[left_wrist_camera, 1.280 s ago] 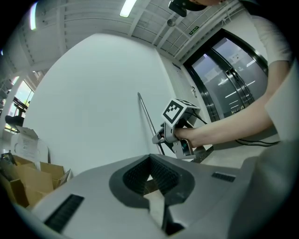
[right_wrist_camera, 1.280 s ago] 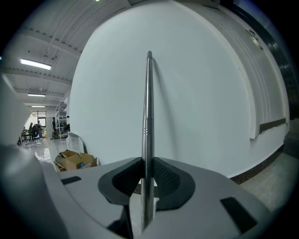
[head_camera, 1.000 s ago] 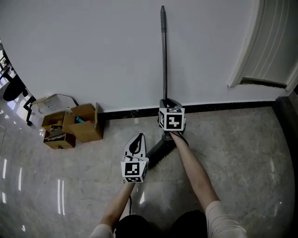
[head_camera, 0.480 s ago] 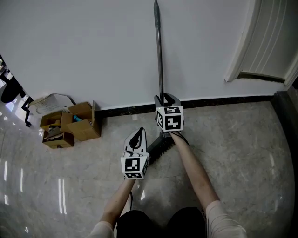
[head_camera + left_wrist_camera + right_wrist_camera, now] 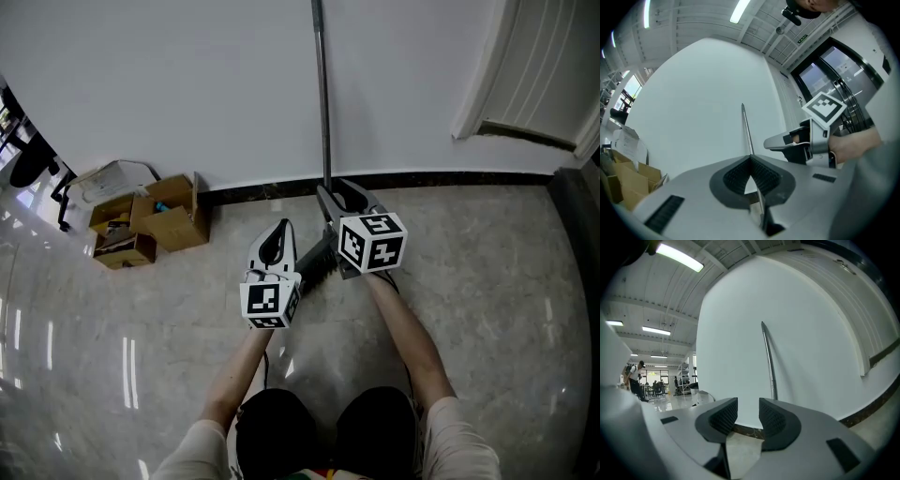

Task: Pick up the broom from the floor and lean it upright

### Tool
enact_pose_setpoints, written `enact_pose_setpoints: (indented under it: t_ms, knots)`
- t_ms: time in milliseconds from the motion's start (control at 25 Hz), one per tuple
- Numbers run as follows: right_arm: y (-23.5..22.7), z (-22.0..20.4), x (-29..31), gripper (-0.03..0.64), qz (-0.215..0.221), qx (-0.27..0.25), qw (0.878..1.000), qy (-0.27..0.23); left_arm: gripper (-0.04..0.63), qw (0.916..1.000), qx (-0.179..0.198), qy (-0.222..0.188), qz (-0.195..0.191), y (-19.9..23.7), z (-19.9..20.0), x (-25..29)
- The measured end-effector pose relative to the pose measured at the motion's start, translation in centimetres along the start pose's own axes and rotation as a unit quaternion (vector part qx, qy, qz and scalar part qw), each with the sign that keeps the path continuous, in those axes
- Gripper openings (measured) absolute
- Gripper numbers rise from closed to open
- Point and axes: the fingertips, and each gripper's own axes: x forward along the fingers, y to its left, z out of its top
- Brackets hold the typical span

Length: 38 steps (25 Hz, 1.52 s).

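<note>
The broom stands upright, its thin metal handle [image 5: 322, 94] leaning on the white wall and its dark head [image 5: 317, 267] on the floor by the skirting. My right gripper [image 5: 339, 194] is just in front of the handle's lower part and apart from it. Its jaws have just been opening, with nothing between the pads [image 5: 771, 416]; the handle [image 5: 768, 362] shows beyond them. My left gripper [image 5: 279, 230] hangs to the left of the broom head, shut and empty. In the left gripper view the left gripper [image 5: 750, 158] has the handle [image 5: 746, 129] behind its tips and the right gripper [image 5: 771, 143] off to the right.
Open cardboard boxes [image 5: 155, 225] with odds and ends sit against the wall at the left. A black skirting [image 5: 469, 176] runs along the wall's foot. A white panelled door or shutter [image 5: 530, 75] is at the right. The floor is polished stone.
The right gripper has let go of the broom handle, opened, and drawn back toward me and to the right. The broom stays leaning on the wall. The left gripper rose a little.
</note>
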Motion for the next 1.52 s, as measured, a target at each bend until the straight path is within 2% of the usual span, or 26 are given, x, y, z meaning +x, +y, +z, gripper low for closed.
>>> enact_pose_setpoints:
  t_ms: [40, 200, 320, 560, 800, 1120, 1240, 1320, 1440, 1520]
  knots:
    - [0.6, -0.3, -1.0, 0.148, 0.001, -0.001, 1.000, -0.004, 0.044, 1.0000, -0.002, 0.002, -0.001, -0.4, -0.2, -0.4]
    - [2.4, -1.6, -4.5, 0.018, -0.005, -0.034, 0.999, -0.016, 0.044, 0.9998, -0.018, 0.008, -0.002, -1.3, -1.2, -2.2]
    - [2.9, -3.4, -6.5, 0.014, -0.011, -0.048, 0.999, -0.012, 0.044, 0.9997, -0.017, 0.015, 0.005, -1.7, -2.4, -3.6]
    - [2.9, -7.7, -7.3, 0.014, -0.009, -0.045, 0.999, 0.019, 0.044, 0.9997, -0.008, 0.023, 0.010, -2.1, -4.4, -4.0]
    - [1.2, -10.6, -5.7, 0.014, -0.008, -0.032, 0.999, 0.041, 0.044, 0.9993, -0.013, 0.032, 0.014, -1.5, -6.4, -2.6]
    - [-1.9, -13.1, -2.1, 0.014, -0.014, -0.007, 0.998, 0.061, 0.044, 0.9972, -0.025, 0.054, 0.045, 1.5, -9.7, 0.5]
    - [-2.5, -11.8, -0.7, 0.014, -0.014, -0.006, 0.997, 0.073, 0.044, 0.9961, -0.028, 0.058, 0.059, 3.0, -8.8, 1.9]
    - [-2.2, -9.8, -0.4, 0.014, -0.015, -0.002, 0.996, 0.088, 0.044, 0.9945, -0.035, 0.068, 0.071, 3.6, -6.7, 2.5]
    - [-0.8, -4.0, -0.1, 0.014, -0.028, 0.021, 0.994, 0.100, 0.044, 0.9926, -0.025, 0.091, 0.076, 4.3, -0.7, 2.5]
    - [0.6, 1.2, -0.1, 0.014, -0.035, 0.015, 0.994, 0.105, 0.044, 0.9900, -0.033, 0.109, 0.083, 4.7, 4.3, 2.3]
